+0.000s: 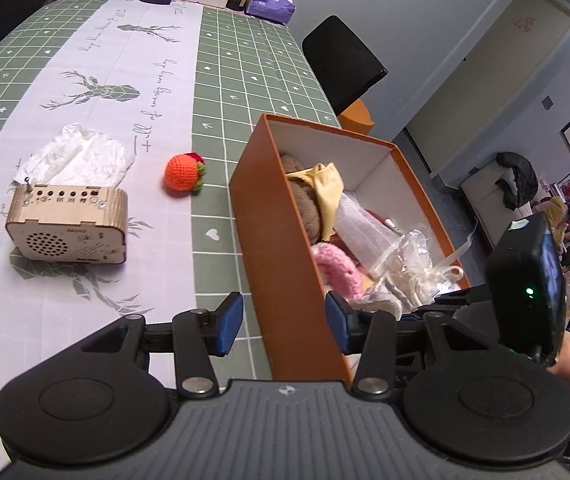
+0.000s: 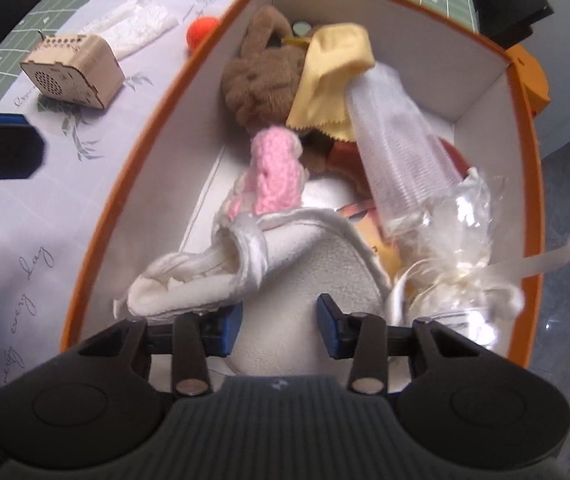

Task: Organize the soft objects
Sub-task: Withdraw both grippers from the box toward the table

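Left hand-held gripper (image 1: 283,322): jaws apart, nothing between the pads. It hangs over the near corner of the orange box (image 1: 281,240), one finger outside the box wall above the counter (image 1: 221,92), the other above the box's contents.

Right hand-held gripper (image 2: 279,326): points steeply down into the same box, jaws apart. A white slipper (image 2: 317,280) lies directly under and between the pads; no pressing contact is visible. The slipper's folded white upper (image 2: 189,276) touches or overlaps the left pad; I cannot tell which.

Box contents, beyond the right hand-held gripper:
- pink knitted piece (image 2: 277,168), just past the slipper
- brown plush toy (image 2: 261,76) at the far end, with a yellow cloth (image 2: 333,76) draped over it
- stack of clear plastic cups (image 2: 397,144) lying tilted across the middle
- crumpled clear wrapping with ribbon (image 2: 461,240) against the right wall

Outside the box, on the counter:
- orange crocheted fruit (image 1: 183,173), near the box's left wall but apart from it, well ahead of the left hand-held gripper
- crumpled white tissue (image 1: 81,154), further left
- small wooden speaker box (image 1: 67,224), just in front of the tissue
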The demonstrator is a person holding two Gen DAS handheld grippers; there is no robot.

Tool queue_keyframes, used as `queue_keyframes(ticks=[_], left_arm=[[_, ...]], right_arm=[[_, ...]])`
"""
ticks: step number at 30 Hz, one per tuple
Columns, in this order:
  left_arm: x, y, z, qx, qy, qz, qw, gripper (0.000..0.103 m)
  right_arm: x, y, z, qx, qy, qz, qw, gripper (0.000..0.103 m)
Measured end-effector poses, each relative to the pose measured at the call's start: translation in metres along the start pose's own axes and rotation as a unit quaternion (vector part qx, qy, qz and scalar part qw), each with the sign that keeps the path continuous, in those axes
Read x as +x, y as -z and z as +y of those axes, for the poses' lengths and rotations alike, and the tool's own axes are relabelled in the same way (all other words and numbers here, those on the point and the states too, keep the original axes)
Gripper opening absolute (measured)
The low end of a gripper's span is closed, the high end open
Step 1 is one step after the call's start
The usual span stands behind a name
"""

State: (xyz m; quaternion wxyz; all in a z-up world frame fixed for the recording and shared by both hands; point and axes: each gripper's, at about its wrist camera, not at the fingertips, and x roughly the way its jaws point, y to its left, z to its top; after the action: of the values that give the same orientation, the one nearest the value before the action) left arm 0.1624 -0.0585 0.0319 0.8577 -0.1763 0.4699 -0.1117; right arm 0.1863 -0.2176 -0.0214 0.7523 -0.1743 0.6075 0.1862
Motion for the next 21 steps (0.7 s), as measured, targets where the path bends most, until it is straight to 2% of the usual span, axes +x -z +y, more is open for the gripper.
queue_keyframes(ticks=[4,9,17,21], left_arm=[[-0.006,0.005,0.008,0.007,-0.006,-0.008,0.9999,0.053],[-0.022,0.01,0.011,0.024,-0.009,-0.034,0.9991,0.053],[-0.048,0.016,0.017,0.066,-0.024,-0.11,0.9914,0.053],[-0.061,0.017,0.025,0.078,-0.043,-0.139,0.9862,0.055]], right_arm=[[0.001,0.001,0.001,-0.001,-0.001,-0.001,1.0,0.041],[-0.025,0.004,0.004,-0.01,0.016,-0.024,1.0,0.041],[-0.089,0.008,0.02,-0.018,0.042,-0.119,0.992,0.042],[-0.106,0.006,0.038,-0.02,0.036,-0.171,0.984,0.048]])
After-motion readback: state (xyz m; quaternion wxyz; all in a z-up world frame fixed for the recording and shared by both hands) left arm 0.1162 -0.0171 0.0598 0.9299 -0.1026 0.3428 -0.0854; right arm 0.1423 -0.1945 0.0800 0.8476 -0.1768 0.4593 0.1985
